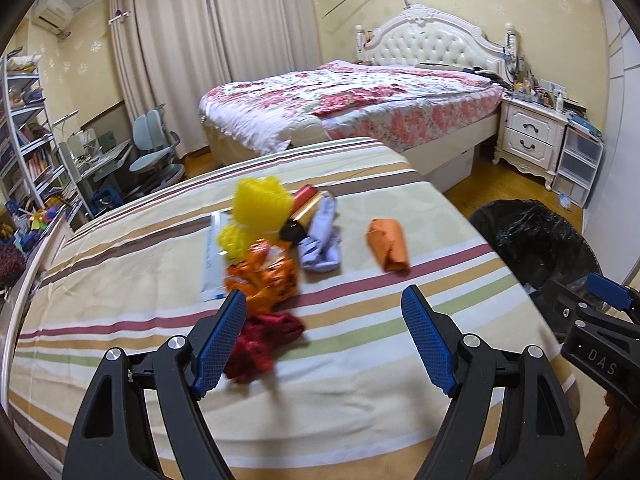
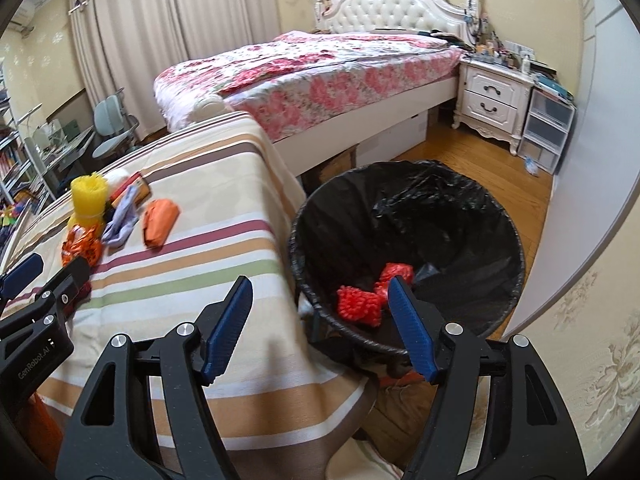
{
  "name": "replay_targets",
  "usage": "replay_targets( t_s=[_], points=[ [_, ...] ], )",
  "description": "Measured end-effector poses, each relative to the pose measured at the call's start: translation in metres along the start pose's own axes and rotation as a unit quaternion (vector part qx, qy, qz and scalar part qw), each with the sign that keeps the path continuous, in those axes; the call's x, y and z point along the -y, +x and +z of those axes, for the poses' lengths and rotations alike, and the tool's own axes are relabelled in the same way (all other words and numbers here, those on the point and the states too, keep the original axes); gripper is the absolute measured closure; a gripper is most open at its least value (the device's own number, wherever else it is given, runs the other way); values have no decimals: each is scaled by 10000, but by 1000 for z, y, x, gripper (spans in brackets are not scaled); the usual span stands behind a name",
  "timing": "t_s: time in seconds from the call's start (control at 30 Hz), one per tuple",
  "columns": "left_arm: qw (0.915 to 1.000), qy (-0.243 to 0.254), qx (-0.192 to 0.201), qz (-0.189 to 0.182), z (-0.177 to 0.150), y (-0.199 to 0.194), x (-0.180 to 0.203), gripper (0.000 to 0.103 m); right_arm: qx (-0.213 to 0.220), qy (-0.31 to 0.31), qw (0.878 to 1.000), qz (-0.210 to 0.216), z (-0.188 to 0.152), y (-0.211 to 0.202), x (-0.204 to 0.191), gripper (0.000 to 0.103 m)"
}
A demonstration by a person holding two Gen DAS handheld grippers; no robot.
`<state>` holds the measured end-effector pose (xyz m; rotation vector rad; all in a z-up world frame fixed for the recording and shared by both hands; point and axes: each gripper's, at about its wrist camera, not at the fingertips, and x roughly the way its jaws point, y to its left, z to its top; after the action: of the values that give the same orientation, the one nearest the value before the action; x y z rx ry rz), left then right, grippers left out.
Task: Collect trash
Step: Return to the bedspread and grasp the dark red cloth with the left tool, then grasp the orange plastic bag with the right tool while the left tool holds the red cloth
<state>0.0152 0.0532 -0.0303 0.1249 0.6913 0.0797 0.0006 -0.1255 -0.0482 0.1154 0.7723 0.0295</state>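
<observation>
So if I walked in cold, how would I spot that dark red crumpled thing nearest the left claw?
Find the striped tablecloth in front of the flowered bed. On it lies a heap of litter; the dark red wad sits at its near edge, beside the open left gripper. It alone is deep maroon: the neighbouring crinkled wrapper is bright orange.

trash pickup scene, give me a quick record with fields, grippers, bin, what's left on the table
left gripper: open, empty, over the striped tablecloth, dark red netting beside its left finger
right gripper: open, empty, at the bin's near rim
trash bin: black liner, on the floor beside the table; red foam netting inside
left on table: yellow foam netting, orange snack wrapper, lavender sock, orange packet
</observation>
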Motion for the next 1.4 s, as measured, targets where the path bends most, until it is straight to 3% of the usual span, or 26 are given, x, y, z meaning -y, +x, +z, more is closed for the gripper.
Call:
replay_targets(
  t_s=[0.23,0.43,0.57,0.7,1.13,1.4],
  points=[
    [9986,-380,-316,208,-16,9,-39,26,-33,-203,9997,156,-4,-2,-23,34],
    [9965,-605,-571,58,-22,18,-57,27,-101,-332,9991,235,-6,1,-37,34],
    [9956,-575,-724,-127,-25,23,-59,40,-136,-380,9988,263,-7,3,-43,34],
    [9932,-582,-908,-429,-30,28,-61,67,-156,-395,9987,285,-7,4,-44,34],
    [9925,-713,-822,-562,-42,6,-83,71,-188,-615,9969,451,-10,3,-66,34],
    [9935,-927,-651,-122,-41,2,-118,71,-155,-992,9920,759,-6,0,-106,34]
  ],
)
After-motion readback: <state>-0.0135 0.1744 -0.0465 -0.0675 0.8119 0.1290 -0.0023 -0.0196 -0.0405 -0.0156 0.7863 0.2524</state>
